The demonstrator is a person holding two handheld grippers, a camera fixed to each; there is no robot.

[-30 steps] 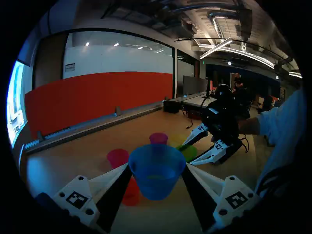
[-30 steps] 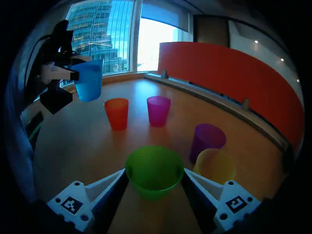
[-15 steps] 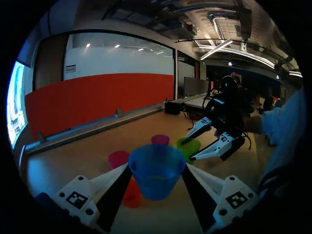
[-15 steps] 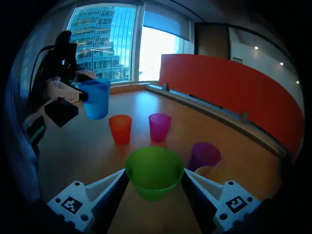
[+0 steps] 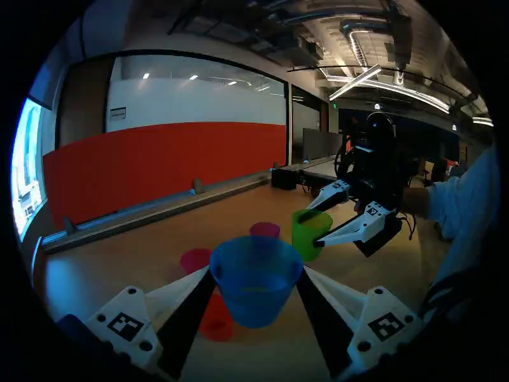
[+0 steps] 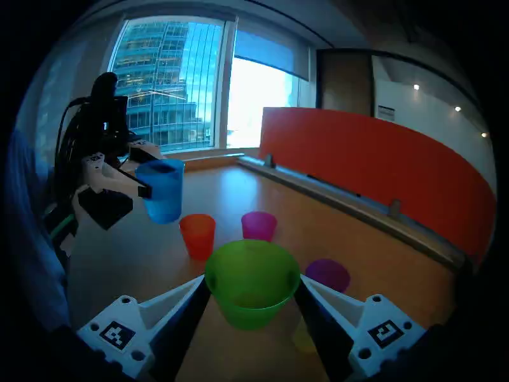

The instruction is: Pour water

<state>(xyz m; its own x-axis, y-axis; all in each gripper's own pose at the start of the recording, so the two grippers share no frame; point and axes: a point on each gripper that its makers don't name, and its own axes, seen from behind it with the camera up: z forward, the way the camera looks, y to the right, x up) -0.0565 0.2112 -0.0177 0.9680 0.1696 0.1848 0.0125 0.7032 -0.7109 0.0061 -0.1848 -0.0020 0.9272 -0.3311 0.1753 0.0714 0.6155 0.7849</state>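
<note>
- The left gripper (image 5: 254, 272) is gripping the blue cup (image 5: 256, 302), with both fingers pressing on its sides.
- The blue cup is hanging upright, clear of the table (image 6: 356, 251).
- The right gripper (image 6: 252, 280) is clamping the green cup (image 6: 251, 305) in the same way, upright and off the table.
- In the left gripper view, the green cup is hanging beyond and to the right of the blue cup, apart from it.
- An orange cup (image 6: 197, 234), a magenta cup (image 6: 259, 225) and a purple cup (image 6: 327, 274) are standing on the table below.

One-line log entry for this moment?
left gripper: shut on blue cup | right gripper: shut on green cup | both upright, off table | orange cup, magenta cup, purple cup on table
</note>
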